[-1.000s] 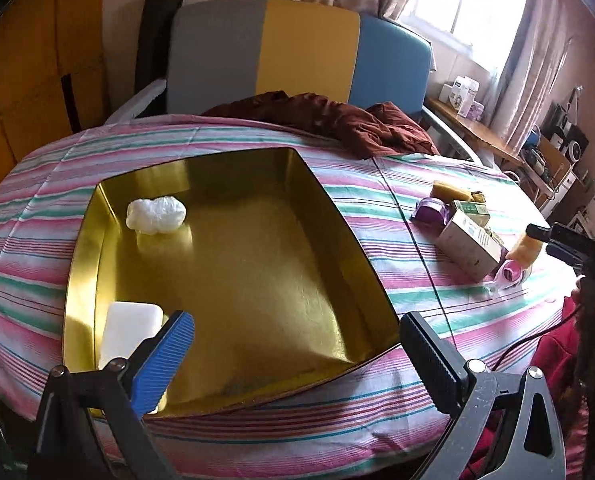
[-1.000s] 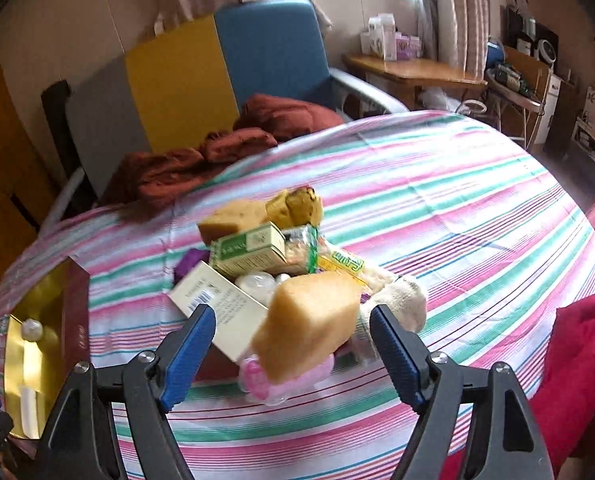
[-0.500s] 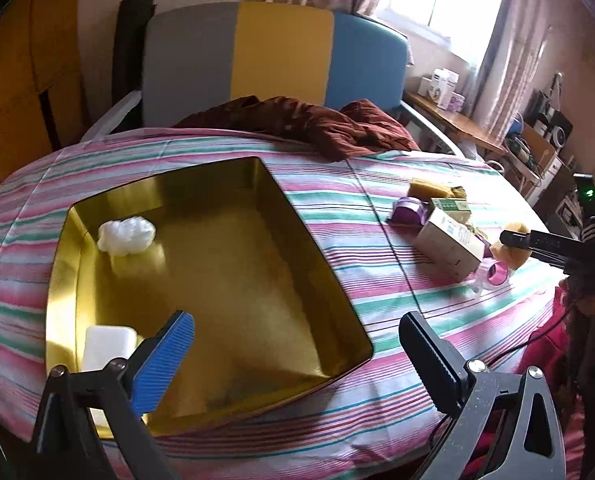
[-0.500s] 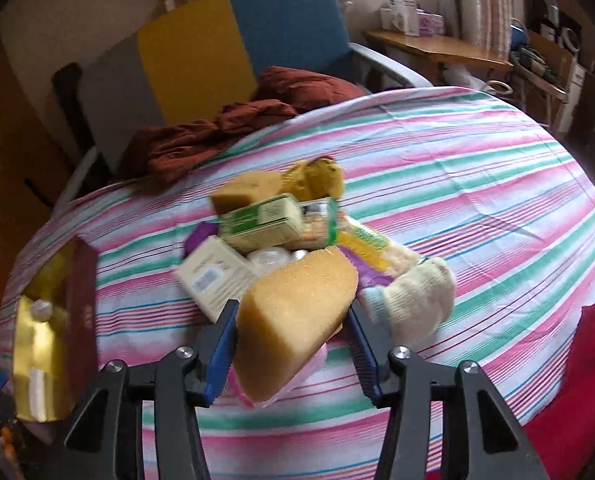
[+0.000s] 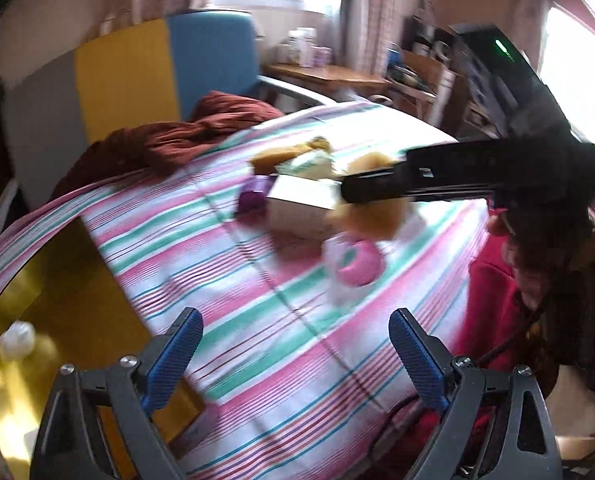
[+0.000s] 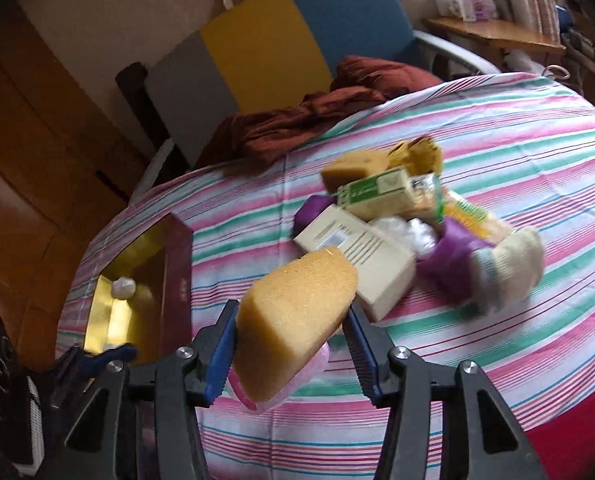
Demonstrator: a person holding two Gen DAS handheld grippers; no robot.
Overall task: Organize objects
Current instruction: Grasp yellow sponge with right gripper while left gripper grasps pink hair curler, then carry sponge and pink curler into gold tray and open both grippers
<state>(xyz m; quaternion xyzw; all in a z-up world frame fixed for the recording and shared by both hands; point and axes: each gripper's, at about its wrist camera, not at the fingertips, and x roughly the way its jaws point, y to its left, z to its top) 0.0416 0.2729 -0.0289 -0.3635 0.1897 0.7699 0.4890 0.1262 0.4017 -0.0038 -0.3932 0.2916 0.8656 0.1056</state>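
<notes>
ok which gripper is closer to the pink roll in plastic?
Right. The right gripper holds the yellow sponge directly over the pink roll, which peeks out beneath it. The left gripper, open with nothing between its fingers, sits back across bare tablecloth.

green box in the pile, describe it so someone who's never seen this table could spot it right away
On the striped tablecloth, look at the heap of small things to the right of the gold tray. The green box lies on top of that heap, just above the larger cream box and below a yellow sponge. It is the only green, printed carton there.
</notes>
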